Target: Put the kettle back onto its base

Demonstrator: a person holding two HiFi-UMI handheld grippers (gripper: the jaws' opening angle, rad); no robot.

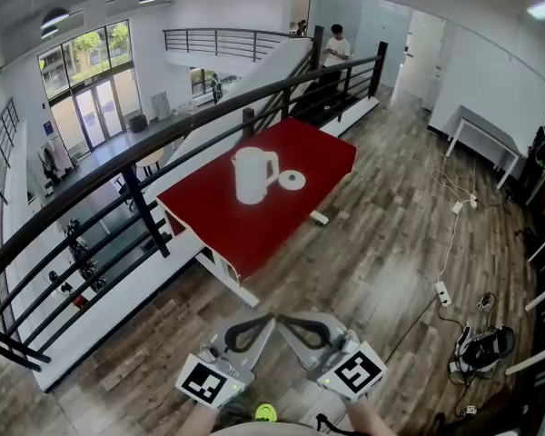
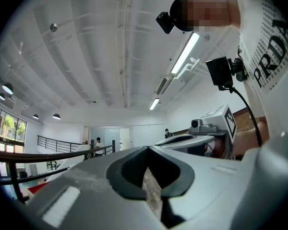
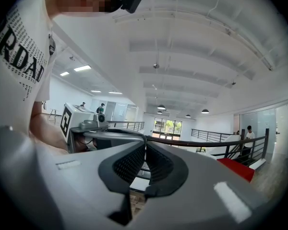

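Nearest the head camera, at the bottom of its view, the person holds both tools side by side over the wooden floor (image 1: 391,243), their tips angled in toward each other. The left gripper (image 1: 265,322) has its jaws pressed together. Its own view shows the two tips meeting, with only the hollow behind them and nothing caught inside (image 2: 148,148). The right gripper (image 1: 287,322) is likewise closed and empty, its ribbed pads touching at the front in its own view (image 3: 145,141).

The white kettle (image 1: 252,175) stands upright on the red table (image 1: 245,234), well apart from both grippers and across a stretch of floor from them. Its round white base (image 1: 292,180) lies flat on the same tabletop, just beside the kettle on the handle side. Whether handle and base touch cannot be told at this range. A dark railing (image 1: 163,139) runs behind the table.

By these pictures, none of the task is done: the kettle is off its base and neither tool is near it. What seems left is the whole job: reaching the table, opening one gripper, taking the kettle by its handle, lifting it and setting it squarely on the base.
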